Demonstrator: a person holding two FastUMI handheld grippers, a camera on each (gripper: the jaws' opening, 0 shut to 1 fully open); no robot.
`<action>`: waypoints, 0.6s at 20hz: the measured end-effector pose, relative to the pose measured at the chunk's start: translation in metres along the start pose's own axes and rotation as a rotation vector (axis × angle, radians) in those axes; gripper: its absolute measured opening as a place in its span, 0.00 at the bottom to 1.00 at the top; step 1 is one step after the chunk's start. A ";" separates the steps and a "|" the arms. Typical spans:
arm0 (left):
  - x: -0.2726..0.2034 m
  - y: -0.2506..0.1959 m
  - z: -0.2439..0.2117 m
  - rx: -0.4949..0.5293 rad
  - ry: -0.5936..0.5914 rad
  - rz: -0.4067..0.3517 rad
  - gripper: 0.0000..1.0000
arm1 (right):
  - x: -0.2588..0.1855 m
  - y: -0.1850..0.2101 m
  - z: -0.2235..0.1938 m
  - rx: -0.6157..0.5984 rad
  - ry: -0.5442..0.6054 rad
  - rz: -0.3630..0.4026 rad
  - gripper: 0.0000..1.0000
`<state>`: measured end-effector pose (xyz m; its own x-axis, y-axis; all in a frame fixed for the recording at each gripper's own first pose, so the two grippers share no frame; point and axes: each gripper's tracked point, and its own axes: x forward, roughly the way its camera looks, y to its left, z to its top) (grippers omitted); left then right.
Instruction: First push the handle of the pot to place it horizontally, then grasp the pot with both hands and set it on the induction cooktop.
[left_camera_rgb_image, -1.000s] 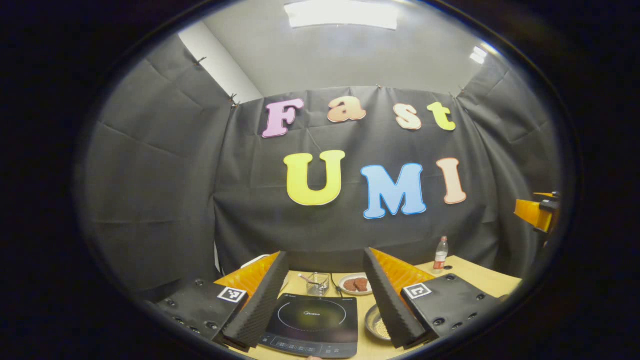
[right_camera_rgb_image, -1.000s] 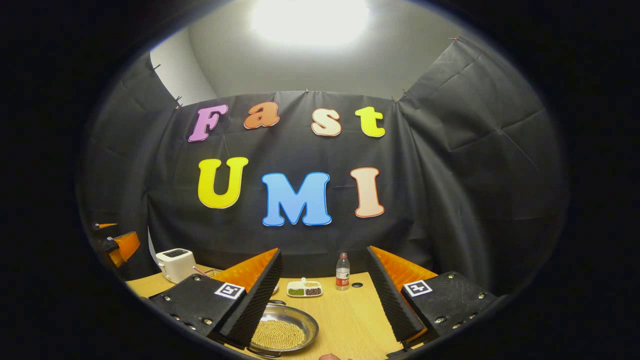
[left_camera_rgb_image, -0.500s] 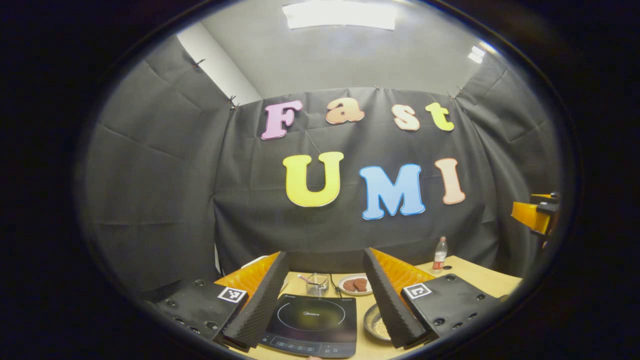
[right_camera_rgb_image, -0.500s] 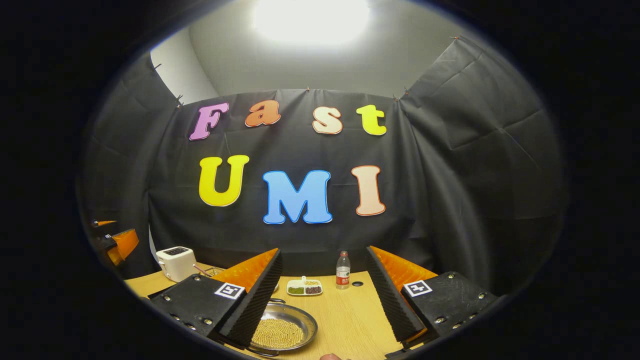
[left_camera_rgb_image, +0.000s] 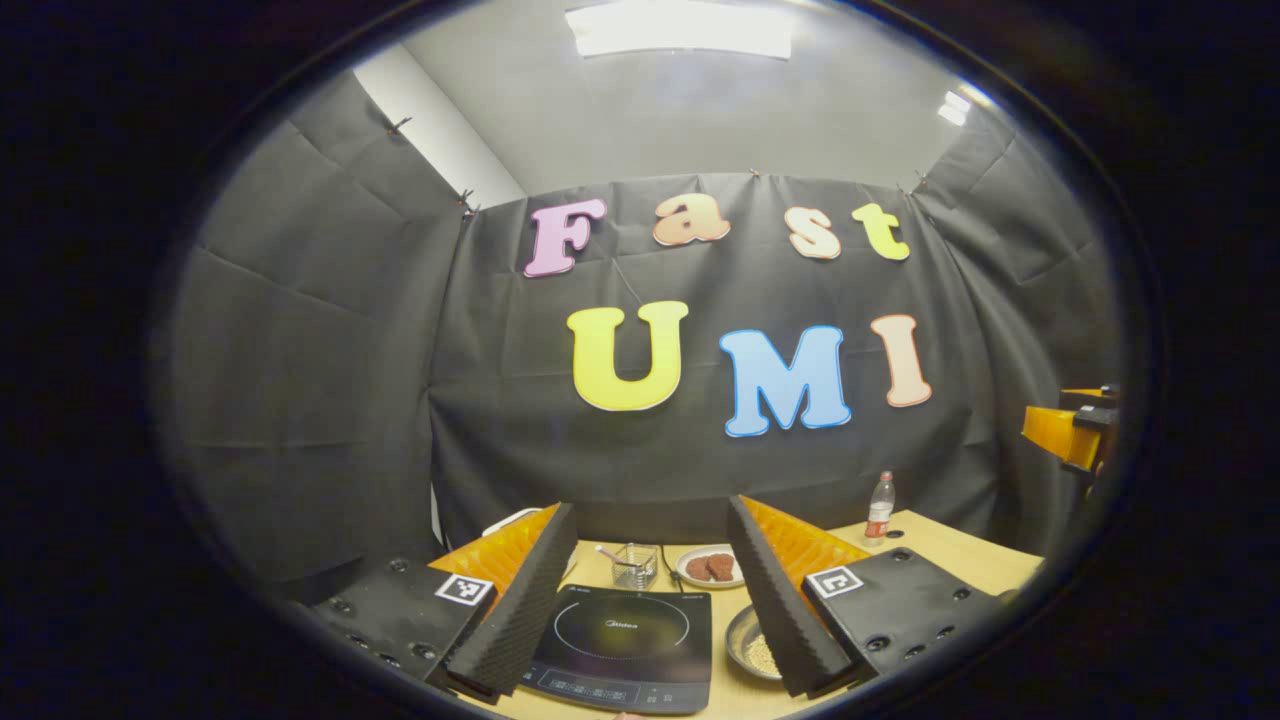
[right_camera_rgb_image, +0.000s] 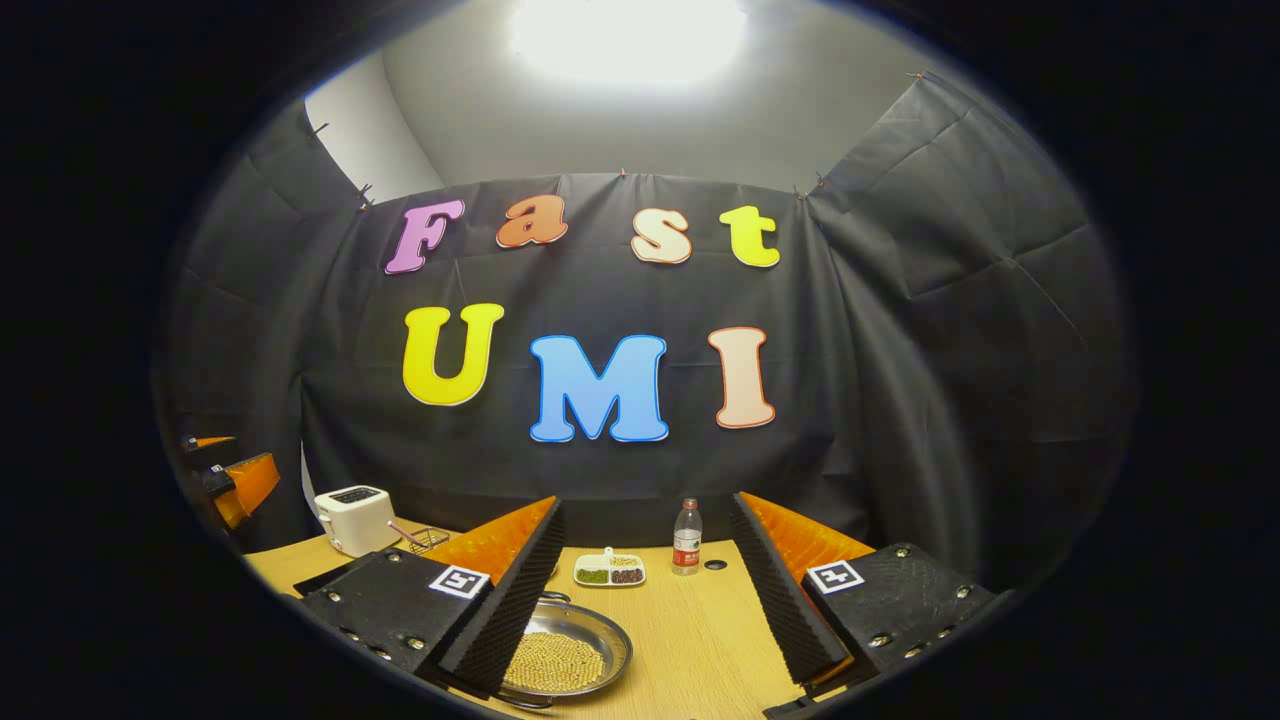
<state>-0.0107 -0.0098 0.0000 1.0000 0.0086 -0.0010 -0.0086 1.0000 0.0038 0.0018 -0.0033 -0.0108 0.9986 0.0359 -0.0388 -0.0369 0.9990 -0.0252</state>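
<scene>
A shallow, round metal pot (right_camera_rgb_image: 562, 655), filled with small pale beans, is seen on the wooden table (right_camera_rgb_image: 700, 630) just beside the left finger of the right gripper (right_camera_rgb_image: 645, 600); in the left gripper view it (left_camera_rgb_image: 752, 645) lies just right of the flat, glossy induction cooktop (left_camera_rgb_image: 622, 645). The left gripper (left_camera_rgb_image: 645, 605) is held wide above the cooktop, nothing between its ridged fingers. The right gripper is likewise spread wide and empty, bare tabletop lying between its fingers. A sectioned dish (right_camera_rgb_image: 609, 572), a bottle (right_camera_rgb_image: 686, 538) and a toaster (right_camera_rgb_image: 355, 517) are set near the far edge.
</scene>
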 end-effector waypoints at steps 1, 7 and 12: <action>0.000 0.001 0.001 0.001 0.000 0.002 1.00 | 0.000 0.001 -0.003 -0.003 0.010 0.006 0.99; 0.001 0.002 -0.003 0.009 0.012 0.016 1.00 | 0.002 0.002 -0.002 -0.025 0.007 0.007 0.79; 0.004 0.005 -0.002 0.011 0.008 0.028 0.98 | 0.005 0.005 -0.003 0.001 0.025 0.015 0.42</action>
<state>-0.0069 -0.0043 -0.0016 0.9993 0.0370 -0.0090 -0.0369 0.9992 0.0149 0.0063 0.0020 -0.0140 0.9967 0.0498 -0.0645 -0.0514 0.9984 -0.0233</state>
